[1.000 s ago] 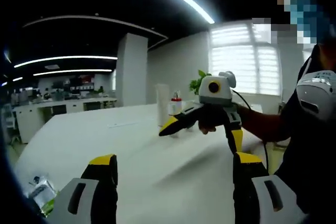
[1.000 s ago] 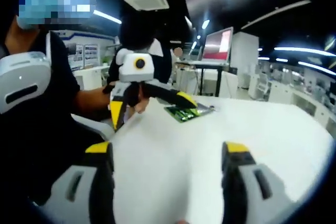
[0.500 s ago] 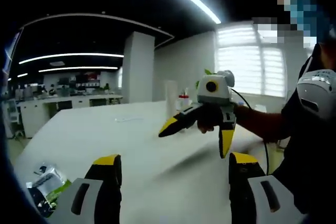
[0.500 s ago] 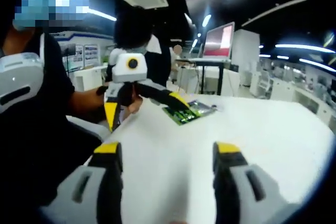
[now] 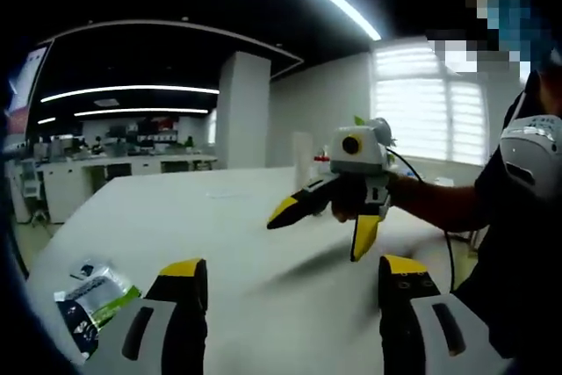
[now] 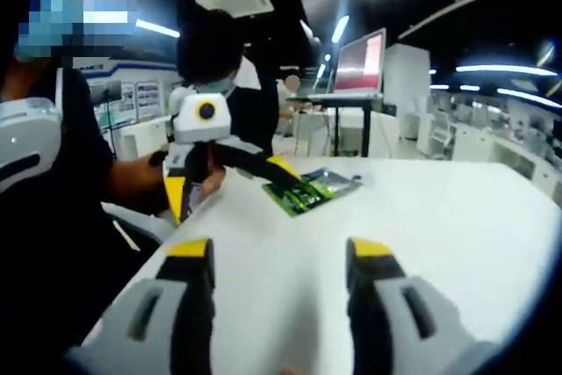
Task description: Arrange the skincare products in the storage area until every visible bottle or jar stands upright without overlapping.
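An open office is seen in the left gripper view: long ceiling light strips, a white pillar, blinds at a bright window, and a broad white surface stretching away. The left tongs rise from the bottom with jaws spread wide and nothing between them, held above the surface rather than at any object. Low at the left edge a green-and-white sachet pack lies flat, near the left jaw but apart from it. Far back on the surface, behind the other tool, a pale upright bottle and a small red-capped item are made out; they are too small to identify with certainty, but these are judged to be the skincare products, well apart from both tools. The right tongs are carried in mid-air by a hand, jaws spread, pinching nothing.

Over to the right gripper view: a monitor on a stand, desks and ceiling lights in the background, another person standing behind. The same surface is seen. The right tongs stand parted and empty at the bottom. Opposite, the left tongs are held aloft by a hand, one yellow-tipped jaw pointing down, the other reaching toward a green packet lying flat on the surface; contact cannot be told.

Both tools are judged to be held open in readiness, with no bottle yet approached and the arranging not yet begun.
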The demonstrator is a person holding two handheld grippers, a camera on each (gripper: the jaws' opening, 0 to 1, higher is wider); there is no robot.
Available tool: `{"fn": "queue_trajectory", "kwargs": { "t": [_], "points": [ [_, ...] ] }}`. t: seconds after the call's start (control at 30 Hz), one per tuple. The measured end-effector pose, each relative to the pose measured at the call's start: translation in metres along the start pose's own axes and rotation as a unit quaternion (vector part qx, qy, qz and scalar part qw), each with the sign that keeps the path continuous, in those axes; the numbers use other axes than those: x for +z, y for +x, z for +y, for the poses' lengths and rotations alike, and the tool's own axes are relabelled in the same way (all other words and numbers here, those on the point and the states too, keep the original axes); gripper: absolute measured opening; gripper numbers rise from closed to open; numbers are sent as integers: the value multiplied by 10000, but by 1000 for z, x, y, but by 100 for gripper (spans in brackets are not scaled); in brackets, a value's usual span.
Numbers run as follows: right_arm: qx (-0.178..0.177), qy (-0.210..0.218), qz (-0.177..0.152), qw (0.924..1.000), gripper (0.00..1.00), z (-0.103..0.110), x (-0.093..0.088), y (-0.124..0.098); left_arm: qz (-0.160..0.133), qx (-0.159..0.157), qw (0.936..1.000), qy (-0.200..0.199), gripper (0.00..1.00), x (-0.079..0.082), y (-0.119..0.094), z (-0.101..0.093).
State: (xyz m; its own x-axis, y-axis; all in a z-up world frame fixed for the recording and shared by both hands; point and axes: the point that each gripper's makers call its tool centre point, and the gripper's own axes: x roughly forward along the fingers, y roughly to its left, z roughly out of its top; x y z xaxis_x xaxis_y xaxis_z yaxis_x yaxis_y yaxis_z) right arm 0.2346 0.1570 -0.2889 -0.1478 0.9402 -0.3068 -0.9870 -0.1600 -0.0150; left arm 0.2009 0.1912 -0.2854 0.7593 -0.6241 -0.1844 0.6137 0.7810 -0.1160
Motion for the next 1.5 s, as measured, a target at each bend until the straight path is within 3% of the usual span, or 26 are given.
{"fn": "queue_trajectory", "kwargs": {
  "t": [0.73, 1.2, 1.5],
  "points": [
    [140, 220, 126, 9996, 41, -18, -1, 59, 124, 680, 9970, -352, 67, -21, -37, 44],
    [203, 733, 190, 9969, 28, -33, -5, 97, 117, 873, 9946, -555, 61, -31, -54, 63],
    [175, 1143, 185, 9931, 26, -50, -7, 123, 160, 981, 9929, -647, 59, -40, -66, 74]
  ]
}}
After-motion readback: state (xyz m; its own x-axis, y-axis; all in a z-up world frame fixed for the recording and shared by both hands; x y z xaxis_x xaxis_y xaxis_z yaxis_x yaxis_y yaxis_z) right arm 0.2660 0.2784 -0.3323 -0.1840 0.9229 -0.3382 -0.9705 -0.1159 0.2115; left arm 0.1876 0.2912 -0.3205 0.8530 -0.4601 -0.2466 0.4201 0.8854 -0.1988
